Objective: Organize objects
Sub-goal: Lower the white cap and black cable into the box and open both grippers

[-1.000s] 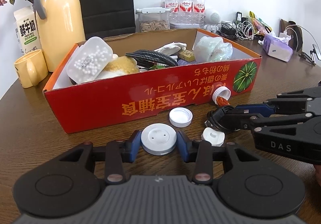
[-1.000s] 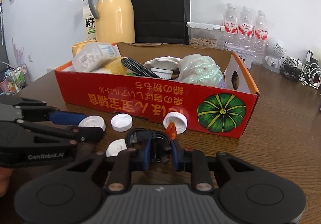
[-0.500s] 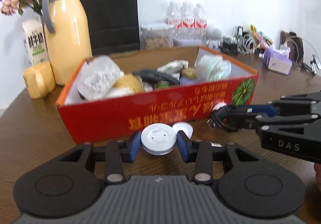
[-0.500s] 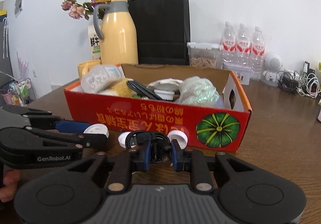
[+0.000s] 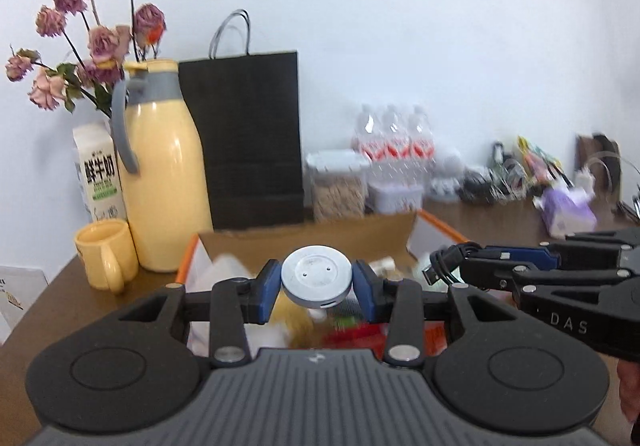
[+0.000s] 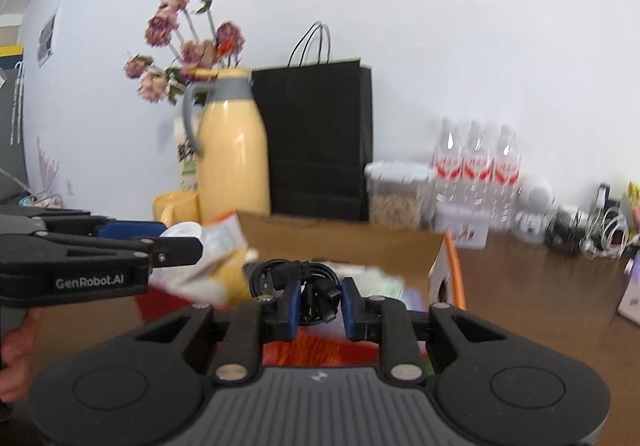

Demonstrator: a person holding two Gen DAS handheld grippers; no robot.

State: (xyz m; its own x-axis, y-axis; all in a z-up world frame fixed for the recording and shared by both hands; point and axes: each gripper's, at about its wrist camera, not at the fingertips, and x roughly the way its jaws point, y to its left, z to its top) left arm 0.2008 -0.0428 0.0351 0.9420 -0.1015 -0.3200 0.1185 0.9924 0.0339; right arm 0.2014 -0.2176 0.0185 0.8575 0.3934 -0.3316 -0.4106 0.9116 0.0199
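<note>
Round white puck-shaped disc (image 5: 317,273) pinched flat between the blue pads (image 5: 267,289) of the left gripper (image 5: 316,288), up in the air over the near part of the red cardboard box (image 5: 400,242). Coiled black USB cable (image 6: 296,278) squeezed at a narrow gap in the right gripper (image 6: 318,306), plugs poking out between the pads, also above the box. Seen too from the left view: cable bundle (image 5: 444,262) at the tip of the right gripper off to the right, level with the disc and well apart from it. Below, box contents badly blurred; something pale and something yellowish in there, details impossible to make out. Beyond the box, against the white wall: yellow thermos jug (image 5: 160,182) with grey handle, yellow mug (image 5: 105,252) just beside it, milk carton (image 5: 98,174) behind, dried pink roses (image 5: 92,42) above. Next along, black paper bag (image 5: 244,138), clear lidded container (image 5: 338,182), three water bottles (image 5: 394,142), tangle of cables (image 5: 500,182) farther right on the brown table (image 5: 500,214).
</note>
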